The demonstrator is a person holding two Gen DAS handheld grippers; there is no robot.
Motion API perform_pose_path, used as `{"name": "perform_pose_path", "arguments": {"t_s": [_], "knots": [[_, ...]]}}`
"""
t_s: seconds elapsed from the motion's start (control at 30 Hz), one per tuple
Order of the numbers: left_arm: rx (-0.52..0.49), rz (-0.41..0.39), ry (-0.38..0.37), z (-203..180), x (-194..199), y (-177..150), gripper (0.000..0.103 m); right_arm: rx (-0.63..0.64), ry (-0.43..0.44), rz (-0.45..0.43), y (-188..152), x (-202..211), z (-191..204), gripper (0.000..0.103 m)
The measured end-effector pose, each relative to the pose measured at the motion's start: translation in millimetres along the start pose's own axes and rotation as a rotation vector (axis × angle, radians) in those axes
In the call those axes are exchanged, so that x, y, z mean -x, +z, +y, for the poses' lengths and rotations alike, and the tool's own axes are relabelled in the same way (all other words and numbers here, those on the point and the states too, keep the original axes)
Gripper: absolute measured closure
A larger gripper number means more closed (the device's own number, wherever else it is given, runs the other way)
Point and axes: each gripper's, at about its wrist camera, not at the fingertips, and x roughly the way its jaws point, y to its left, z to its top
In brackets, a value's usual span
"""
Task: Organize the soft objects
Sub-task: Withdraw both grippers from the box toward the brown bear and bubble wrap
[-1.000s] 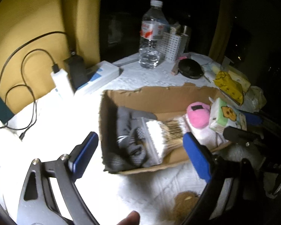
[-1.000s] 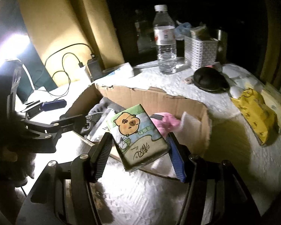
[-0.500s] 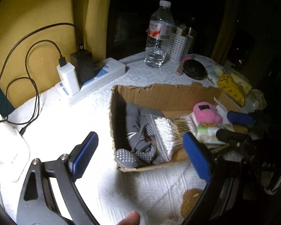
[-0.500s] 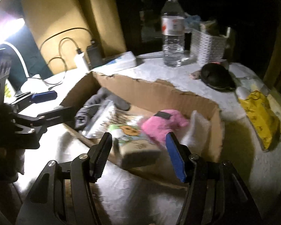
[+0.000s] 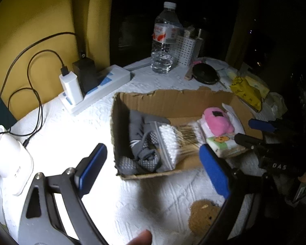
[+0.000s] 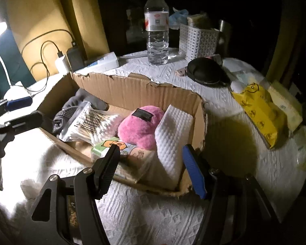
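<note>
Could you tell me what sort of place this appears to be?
Probably a home room at night: a round cloth-covered table beside yellow curtains, with a power strip and a water bottle.

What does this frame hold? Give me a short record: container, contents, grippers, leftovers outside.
container: cardboard box, open top
contents: grey socks, cotton swabs, pink plush, tissue pack, white sponge
left gripper: open, empty, short of the box
right gripper: open, empty, over the tissue pack
outside box: yellow pack, brown item, bottle
</note>
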Motion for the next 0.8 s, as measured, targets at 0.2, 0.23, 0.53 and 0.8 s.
{"name": "perform_pose_path", "arguments": {"t_s": [0.2, 0.23, 0.53, 0.8], "knots": [[-0.015, -0.01, -0.006, -8.1, 10.1, -2.2, 0.01, -0.014, 0.024, -0.048, 0.3, 23.7, 5.7, 0.036], [-0.016, -0.012, -0.006, -9.0, 11.6, -2.6, 0.01, -0.013, 0.029, -0.056, 0.2, 28.8, 7.7, 0.036], [-0.037, -0.031, -0.018, -18.1, 33.3, -12.0, 0.01, 0.002, 0.062, -0.09, -8.4, 60.0, 28.9, 0.036], [-0.052, -0.045, -0.019, -22.3, 56.1, -24.4, 0.01, -0.004, 0.068, -0.11, -18.0, 76.9, 39.9, 0.036]]}}
